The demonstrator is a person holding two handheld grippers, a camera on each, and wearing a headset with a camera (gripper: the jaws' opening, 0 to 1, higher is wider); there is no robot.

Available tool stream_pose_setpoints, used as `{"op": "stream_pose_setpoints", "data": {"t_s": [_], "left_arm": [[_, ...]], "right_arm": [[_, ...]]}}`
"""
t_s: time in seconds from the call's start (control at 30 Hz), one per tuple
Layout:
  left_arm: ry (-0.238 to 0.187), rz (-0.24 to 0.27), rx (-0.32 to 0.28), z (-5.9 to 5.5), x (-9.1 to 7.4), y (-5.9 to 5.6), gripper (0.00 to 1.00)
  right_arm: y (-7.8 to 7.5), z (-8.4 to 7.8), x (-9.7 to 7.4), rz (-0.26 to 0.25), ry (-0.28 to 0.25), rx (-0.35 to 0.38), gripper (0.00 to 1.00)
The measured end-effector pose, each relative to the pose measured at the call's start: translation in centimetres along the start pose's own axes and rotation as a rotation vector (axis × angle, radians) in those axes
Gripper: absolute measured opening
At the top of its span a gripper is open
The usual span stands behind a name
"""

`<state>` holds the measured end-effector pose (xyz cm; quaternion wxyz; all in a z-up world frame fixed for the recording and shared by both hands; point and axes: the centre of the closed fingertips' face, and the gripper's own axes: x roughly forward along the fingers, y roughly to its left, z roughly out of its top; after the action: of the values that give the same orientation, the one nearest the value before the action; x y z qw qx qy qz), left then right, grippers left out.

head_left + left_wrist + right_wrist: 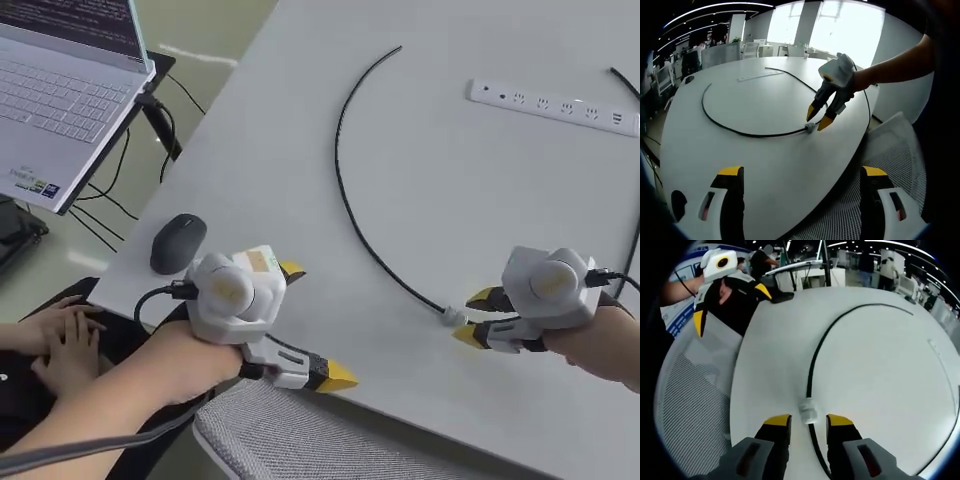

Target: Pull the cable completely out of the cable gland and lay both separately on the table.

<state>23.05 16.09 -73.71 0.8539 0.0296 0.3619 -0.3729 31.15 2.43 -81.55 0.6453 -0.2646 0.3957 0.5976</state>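
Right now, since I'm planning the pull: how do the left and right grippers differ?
The left gripper is spread wide, while the right gripper is open more narrowly. The left sits at the near edge of the table, apart from the cable. The right has its jaws on either side of the gland at the cable's end. Both are open and hold nothing.

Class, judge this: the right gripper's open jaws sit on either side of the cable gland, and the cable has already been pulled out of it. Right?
No. The cable still runs into the cable gland; it has not been pulled out, as the right gripper view shows. The right gripper does hold its open jaws either side of the gland.
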Motion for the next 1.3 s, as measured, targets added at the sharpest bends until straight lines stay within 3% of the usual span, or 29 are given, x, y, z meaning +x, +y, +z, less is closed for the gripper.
{"op": "stream_pose_setpoints", "data": {"t_s": [0.57,0.93,1.0,1.3], "left_arm": [[-0.005,0.0,-0.015,0.2,-0.2,0.2,0.95],[0.002,-0.007,-0.022,-0.1,-0.2,-0.1,0.95],[-0.008,-0.008,-0.026,0.1,-0.2,-0.1,0.95],[-0.012,-0.019,-0.007,0.8,0.1,-0.3,0.95]], "right_arm": [[-0.1,-0.3,0.6,0.006,0.025,-0.042,0.08],[0.2,-0.2,0.5,0.007,0.024,-0.027,0.08],[0.1,0.0,0.4,-0.008,0.021,-0.054,0.07],[1.2,0.9,-0.5,0.013,-0.003,-0.016,0.07]]}}
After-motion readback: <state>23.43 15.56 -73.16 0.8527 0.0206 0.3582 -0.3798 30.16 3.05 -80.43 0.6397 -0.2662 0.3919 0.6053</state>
